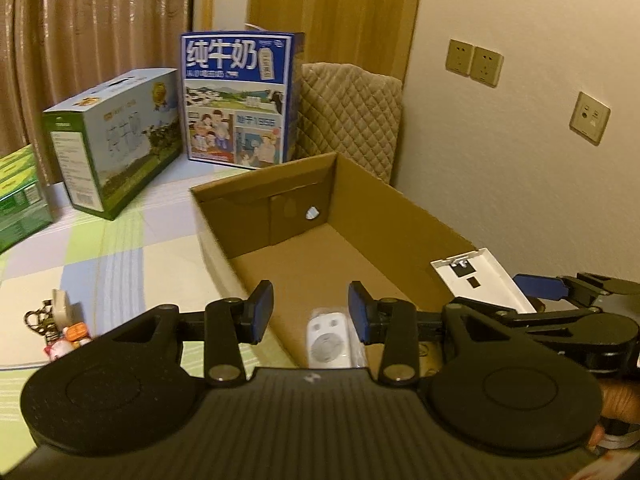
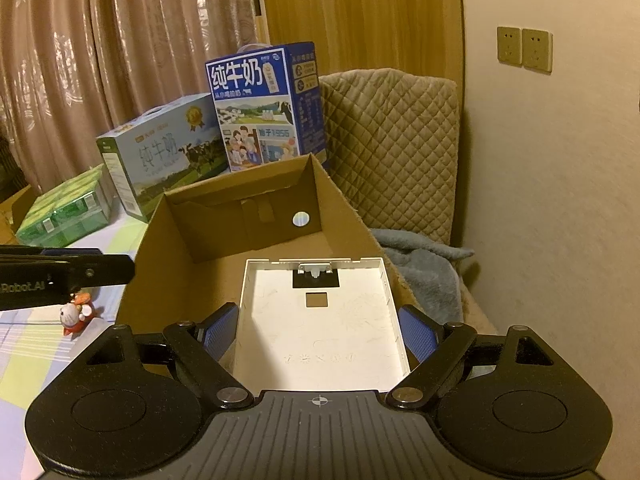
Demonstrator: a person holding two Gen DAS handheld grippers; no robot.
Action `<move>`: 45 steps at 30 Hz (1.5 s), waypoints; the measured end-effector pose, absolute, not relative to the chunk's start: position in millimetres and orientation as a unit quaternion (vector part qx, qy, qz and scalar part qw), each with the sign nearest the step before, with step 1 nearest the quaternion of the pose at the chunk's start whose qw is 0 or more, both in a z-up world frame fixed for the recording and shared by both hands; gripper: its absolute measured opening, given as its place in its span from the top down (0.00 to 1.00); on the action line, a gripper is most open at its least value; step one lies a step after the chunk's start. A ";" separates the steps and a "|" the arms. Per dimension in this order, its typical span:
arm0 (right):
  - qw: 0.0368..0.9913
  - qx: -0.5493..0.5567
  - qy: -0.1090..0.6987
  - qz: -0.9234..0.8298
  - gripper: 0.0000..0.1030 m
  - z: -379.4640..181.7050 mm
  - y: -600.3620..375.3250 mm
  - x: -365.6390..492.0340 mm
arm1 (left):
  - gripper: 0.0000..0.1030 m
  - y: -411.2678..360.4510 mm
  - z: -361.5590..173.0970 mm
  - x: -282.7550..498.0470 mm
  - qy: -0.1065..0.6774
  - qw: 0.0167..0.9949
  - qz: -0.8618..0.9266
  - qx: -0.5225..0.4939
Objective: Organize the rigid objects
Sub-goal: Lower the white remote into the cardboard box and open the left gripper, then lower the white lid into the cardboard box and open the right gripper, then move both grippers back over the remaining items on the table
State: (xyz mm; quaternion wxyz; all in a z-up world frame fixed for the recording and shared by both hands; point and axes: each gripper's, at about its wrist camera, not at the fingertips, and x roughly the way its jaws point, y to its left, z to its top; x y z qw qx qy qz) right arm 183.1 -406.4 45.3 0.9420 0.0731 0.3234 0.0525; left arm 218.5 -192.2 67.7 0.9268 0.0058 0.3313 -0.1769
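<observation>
A cardboard box (image 2: 224,240) with its top open is seen directly ahead of both tools, resting on a checked bed cover (image 1: 120,240); two milk cartons stand beyond it, well past the tools' reach. The step in hand is judged to be the placing of a white plastic cover plate (image 2: 320,320) into that box. The plate is held between the blue pads of the right tool (image 2: 320,336), which are set wide and pressed against its two long edges, and it is carried above the box's near end, tilted slightly upward away from the tool.

The left tool (image 1: 310,310) is seen part open and empty, poised over the box's near-left corner. Just below and ahead of it a white remote control (image 1: 330,340) already lies on the box floor.

Small figurines (image 1: 64,336) remain on the cover to the left of the left tool.

For the next move, a lowering of the plate to the box floor beside the remote is called for, followed by a widening of the right tool.
</observation>
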 end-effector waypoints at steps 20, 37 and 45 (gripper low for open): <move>0.941 0.095 0.320 0.062 0.19 55.8 -395.6 186.5 | 0.66 -160.6 73.3 196.6 0.329 0.931 -0.160 -0.010; 0.945 0.125 0.294 0.068 0.17 89.0 -391.8 161.6 | 0.65 -107.8 72.1 159.1 0.332 0.936 -0.115 -0.010; 0.944 0.134 0.286 0.097 0.17 109.7 -365.1 137.5 | 0.64 -70.7 76.4 129.8 0.329 0.940 -0.093 -0.021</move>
